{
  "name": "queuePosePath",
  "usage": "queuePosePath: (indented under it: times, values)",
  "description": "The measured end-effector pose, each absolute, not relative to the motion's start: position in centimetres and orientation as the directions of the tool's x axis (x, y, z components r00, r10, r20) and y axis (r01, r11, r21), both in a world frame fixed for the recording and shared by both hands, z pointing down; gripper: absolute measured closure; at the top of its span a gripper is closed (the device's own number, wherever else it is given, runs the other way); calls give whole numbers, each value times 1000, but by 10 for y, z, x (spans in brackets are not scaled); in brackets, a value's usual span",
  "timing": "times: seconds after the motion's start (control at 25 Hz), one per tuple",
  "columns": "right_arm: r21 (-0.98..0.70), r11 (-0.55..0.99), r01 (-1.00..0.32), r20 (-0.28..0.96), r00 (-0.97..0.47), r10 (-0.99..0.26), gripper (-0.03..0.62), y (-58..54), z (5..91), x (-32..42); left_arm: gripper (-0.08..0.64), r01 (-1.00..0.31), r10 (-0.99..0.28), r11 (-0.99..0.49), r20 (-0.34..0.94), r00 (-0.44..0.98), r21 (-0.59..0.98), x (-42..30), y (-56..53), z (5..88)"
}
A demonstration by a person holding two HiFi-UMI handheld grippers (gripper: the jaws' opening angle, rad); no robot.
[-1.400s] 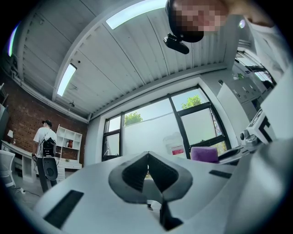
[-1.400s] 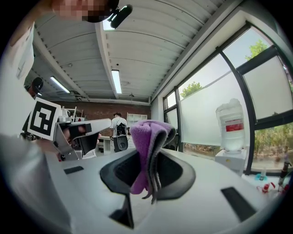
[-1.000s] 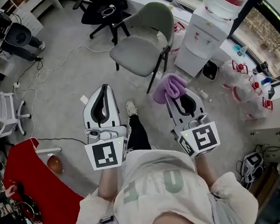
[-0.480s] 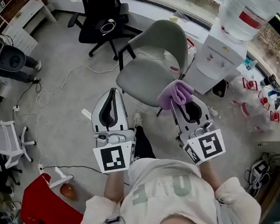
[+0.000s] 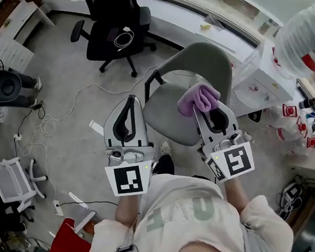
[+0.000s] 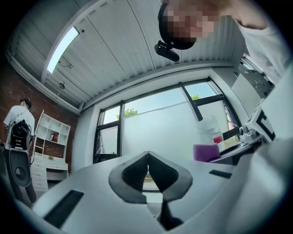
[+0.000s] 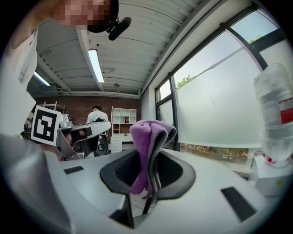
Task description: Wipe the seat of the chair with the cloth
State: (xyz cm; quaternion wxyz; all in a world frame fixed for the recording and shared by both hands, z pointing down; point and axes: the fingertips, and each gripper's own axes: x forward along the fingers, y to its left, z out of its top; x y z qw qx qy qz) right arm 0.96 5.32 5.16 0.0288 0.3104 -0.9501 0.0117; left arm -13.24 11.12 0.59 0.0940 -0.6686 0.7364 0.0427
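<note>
Left gripper [image 5: 131, 99]: held out in front of the person's chest and pointing forward. In the head view its tip lies over the left edge of the seat [image 5: 165, 116].
Left jaws: pressed together, with nothing between them.
Right gripper [image 5: 204, 107]: just beside the left one and level with it, pointing forward over the seat.
Right jaws: clamped on the cloth [image 5: 198, 99].
Cloth: purple and bunched. Its folds stick out past the right gripper's tips and a strip hangs down between the pads. In the head view it lies over the seat's right half; whether it touches the seat cannot be told.
Chair [image 5: 204, 63]: grey-green with a curved back and dark legs, directly ahead of the person.
Floor [image 5: 76, 141]: grey, with white cables [image 5: 50, 124] trailing on the left.
Room: a black office chair [image 5: 117, 27] stands beyond the cables. Tall windows [image 6: 155, 123] run along the far wall. A water bottle [image 5: 302, 38] is at the right.
</note>
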Motion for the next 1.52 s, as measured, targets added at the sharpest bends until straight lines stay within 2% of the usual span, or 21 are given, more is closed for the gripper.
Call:
queuePosePath:
  times: [0.28,1.0,1.32,1.52]
  values:
    - [-17,748,-663,105,-745,-659,503,-10,63,-15,547,-997,-985,39,-171,-27,-63,-168,38,19]
    - [-99,688,-719,179,-693,-698,503,-73,98,7,548,-997,-979,-43,-197,55,-64,-133,-36,30]
    - [-269,645,-715,308,-699,-646,503,-114,182,-11,548,-994,-991,-85,-102,92,-72,-144,-73,98]
    - [-430,590,-683,420,-730,-539,503,-141,304,-36,546,-994,-993,-99,-56,101,-45,-158,-96,179]
